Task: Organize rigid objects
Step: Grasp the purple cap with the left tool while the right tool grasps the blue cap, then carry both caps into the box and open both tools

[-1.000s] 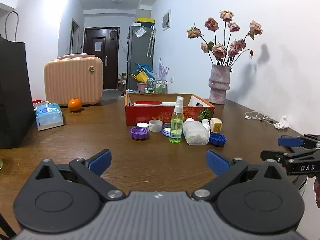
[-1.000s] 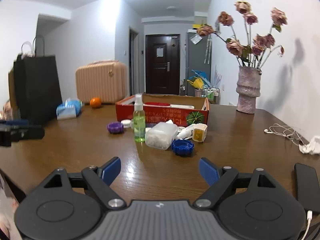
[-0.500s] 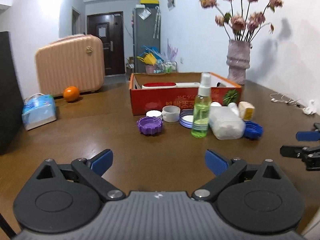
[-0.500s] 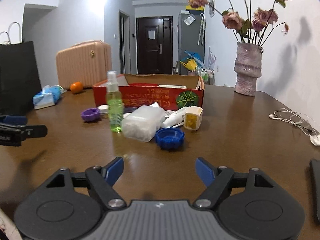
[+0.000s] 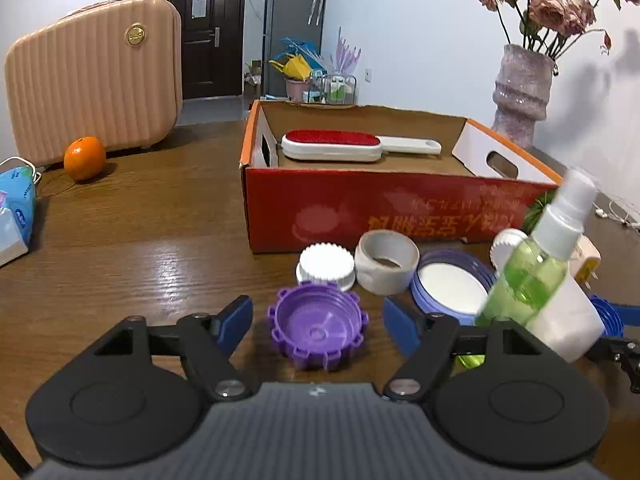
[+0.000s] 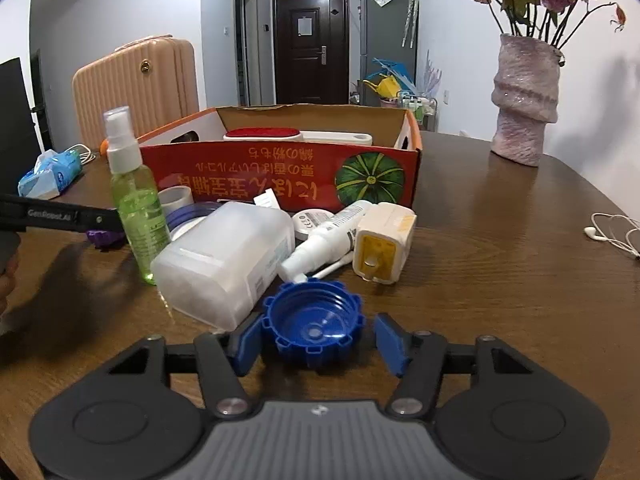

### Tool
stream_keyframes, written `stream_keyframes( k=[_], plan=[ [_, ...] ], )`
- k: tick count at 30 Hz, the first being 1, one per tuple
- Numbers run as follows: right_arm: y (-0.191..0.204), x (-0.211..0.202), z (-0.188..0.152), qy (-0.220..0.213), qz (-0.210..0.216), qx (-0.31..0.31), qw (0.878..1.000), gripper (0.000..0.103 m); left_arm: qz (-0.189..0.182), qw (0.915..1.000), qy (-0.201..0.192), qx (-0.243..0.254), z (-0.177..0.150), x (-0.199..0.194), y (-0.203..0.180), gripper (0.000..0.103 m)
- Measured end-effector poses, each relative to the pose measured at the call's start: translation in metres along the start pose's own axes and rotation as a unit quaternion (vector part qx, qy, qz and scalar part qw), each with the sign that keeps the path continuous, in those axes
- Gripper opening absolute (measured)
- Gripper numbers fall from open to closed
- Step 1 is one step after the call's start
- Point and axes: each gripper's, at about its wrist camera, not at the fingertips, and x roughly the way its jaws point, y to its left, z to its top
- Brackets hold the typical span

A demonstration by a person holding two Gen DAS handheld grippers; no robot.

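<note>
My left gripper (image 5: 318, 326) is open, its fingers on either side of a purple ribbed cap (image 5: 318, 326) lying open side up on the table. My right gripper (image 6: 320, 338) is open around a blue ribbed cap (image 6: 312, 330); its left pad is close to the cap, and I cannot tell if it touches. A red cardboard box (image 5: 384, 208) stands behind, with a red lint brush (image 5: 332, 145) inside. A green spray bottle (image 6: 134, 196), a clear plastic jar (image 6: 228, 260), a white tube (image 6: 324, 240) and a yellow-faced white block (image 6: 382, 242) lie in front of the box.
A white cap (image 5: 326, 264), a tape roll (image 5: 386, 260) and a lilac lid (image 5: 450, 284) lie beside the purple cap. A vase of flowers (image 6: 522, 96) stands at the back right, earphones (image 6: 612, 232) at right. An orange (image 5: 85, 158), a tissue pack (image 5: 16, 212) and a pink suitcase (image 5: 92, 76) are at left.
Both grippers have moved forward and down to the clutter. The left one now straddles the purple cap, the right one the blue cap. Both have stayed open.
</note>
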Motion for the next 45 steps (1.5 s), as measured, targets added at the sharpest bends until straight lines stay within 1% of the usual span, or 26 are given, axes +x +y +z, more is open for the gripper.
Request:
stream_keyframes(
  k=[1, 4, 7, 9, 11, 14, 19, 24, 27, 30, 34, 38, 45],
  plan=[
    [-0.001, 0.001, 0.001, -0.002, 0.000, 0.001, 1.000, 0.053, -0.004, 1.0000, 0.000, -0.002, -0.001, 0.002, 0.000, 0.056],
    [0.000, 0.002, 0.002, -0.001, 0.003, 0.004, 1.000, 0.052, -0.003, 1.0000, 0.003, 0.008, -0.003, -0.001, -0.002, 0.056],
    [0.002, -0.005, 0.000, -0.001, -0.002, 0.000, 1.000, 0.052, -0.003, 0.9999, -0.013, 0.009, -0.007, -0.022, -0.004, 0.055],
    [0.004, -0.018, -0.004, -0.008, -0.006, 0.000, 1.000, 0.052, -0.001, 0.9996, -0.026, 0.009, -0.014, -0.045, -0.007, 0.055],
    [0.004, -0.037, -0.010, -0.017, -0.003, 0.008, 1.000, 0.052, 0.004, 0.9994, -0.035, 0.003, -0.029, -0.073, -0.013, 0.055],
    [0.006, -0.064, -0.024, -0.025, 0.015, 0.023, 0.999, 0.052, 0.001, 0.9990, -0.044, -0.003, -0.055, -0.114, -0.024, 0.055],
    [0.031, -0.105, -0.048, -0.041, 0.041, 0.019, 0.998, 0.052, -0.005, 0.9976, -0.069, -0.007, -0.089, -0.180, -0.040, 0.055],
    [0.054, -0.145, -0.061, -0.066, 0.050, 0.002, 0.997, 0.052, -0.008, 0.9948, -0.101, 0.011, -0.104, -0.236, -0.050, 0.055],
    [0.062, -0.172, -0.066, -0.087, 0.051, -0.006, 0.995, 0.052, -0.012, 0.9928, -0.118, 0.014, -0.110, -0.260, -0.052, 0.055],
    [0.067, -0.192, -0.066, -0.105, 0.049, -0.012, 0.993, 0.052, -0.018, 0.9911, -0.131, 0.013, -0.114, -0.275, -0.053, 0.055],
    [0.070, -0.202, -0.065, -0.115, 0.047, -0.016, 0.992, 0.052, -0.016, 0.9900, -0.139, 0.017, -0.112, -0.283, -0.054, 0.055],
    [0.069, -0.202, -0.059, -0.117, 0.043, -0.015, 0.992, 0.052, -0.011, 0.9892, -0.146, 0.014, -0.109, -0.285, -0.051, 0.055],
    [0.061, -0.188, -0.047, -0.120, 0.040, -0.013, 0.992, 0.052, -0.002, 0.9908, -0.135, 0.010, -0.102, -0.272, -0.044, 0.055]
  ],
)
